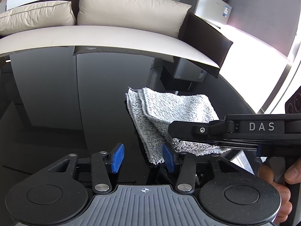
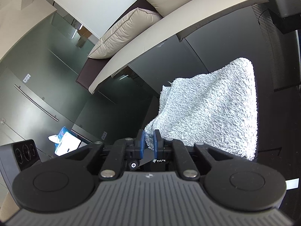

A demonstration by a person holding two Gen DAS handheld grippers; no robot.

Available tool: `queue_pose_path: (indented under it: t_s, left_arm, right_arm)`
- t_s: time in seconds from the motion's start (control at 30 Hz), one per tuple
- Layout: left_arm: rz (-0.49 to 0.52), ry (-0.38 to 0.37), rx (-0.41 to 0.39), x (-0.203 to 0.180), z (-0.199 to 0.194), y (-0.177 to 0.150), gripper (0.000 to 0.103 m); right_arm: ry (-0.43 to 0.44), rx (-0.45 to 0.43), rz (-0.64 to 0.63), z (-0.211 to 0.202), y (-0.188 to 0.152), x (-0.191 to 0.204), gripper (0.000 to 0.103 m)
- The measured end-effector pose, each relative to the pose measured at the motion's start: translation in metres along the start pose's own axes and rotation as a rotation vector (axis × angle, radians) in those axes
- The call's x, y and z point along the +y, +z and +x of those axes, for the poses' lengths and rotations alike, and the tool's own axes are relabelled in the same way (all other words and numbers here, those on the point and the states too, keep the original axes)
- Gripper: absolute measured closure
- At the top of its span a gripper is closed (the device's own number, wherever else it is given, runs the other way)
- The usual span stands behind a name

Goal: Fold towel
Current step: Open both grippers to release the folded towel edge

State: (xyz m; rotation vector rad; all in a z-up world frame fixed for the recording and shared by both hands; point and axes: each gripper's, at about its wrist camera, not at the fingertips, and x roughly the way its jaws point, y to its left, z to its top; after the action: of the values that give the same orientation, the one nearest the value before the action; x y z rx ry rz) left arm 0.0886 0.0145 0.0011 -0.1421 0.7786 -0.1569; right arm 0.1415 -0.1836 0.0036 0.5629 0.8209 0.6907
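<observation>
Towel (image 1: 175, 111) lying folded on the black table (image 1: 65, 98), just ahead-right of the left hand-held gripper (image 1: 144, 155).
Left jaws spread, empty; right hand-held gripper (image 2: 148, 141) reaching nearer, slackly bracketing a towel corner.

towel (image 1: 169, 109): grey, fluffy | table (image 1: 56, 94): glossy black | cushions (image 1: 128, 9): beige

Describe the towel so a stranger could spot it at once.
Look at the glossy black table in front of the beige sofa. The towel lies folded near its right side, the only soft, fluffy grey thing on that dark surface.
</observation>
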Motion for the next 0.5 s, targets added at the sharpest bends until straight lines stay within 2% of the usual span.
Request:
queue_pose_path:
  t_s: [0.03, 0.2, 0.37, 0.43, 0.5]
  left_arm:
    - [-0.007, -0.003, -0.005, 0.002, -0.002, 0.001, 0.051]
    - [-0.031, -0.006, -0.021, 0.008, -0.006, 0.004, 0.045]
    - [-0.018, -0.015, -0.04, 0.006, -0.007, 0.007, 0.037]
    - [-0.014, -0.018, -0.049, 0.004, -0.007, 0.007, 0.033]
    - [-0.011, -0.02, -0.061, 0.003, -0.008, 0.007, 0.029]
  right_arm:
    - [0.012, -0.003, 0.01, -0.001, 0.001, -0.001, 0.072]
    - [0.007, -0.04, 0.008, -0.009, 0.003, 0.001, 0.064]
    - [-0.096, -0.134, -0.004, -0.029, 0.008, -0.005, 0.062]
    - [-0.14, -0.158, -0.019, -0.036, 0.01, -0.008, 0.054]
    - [-0.193, -0.176, -0.037, -0.041, 0.01, -0.01, 0.052]
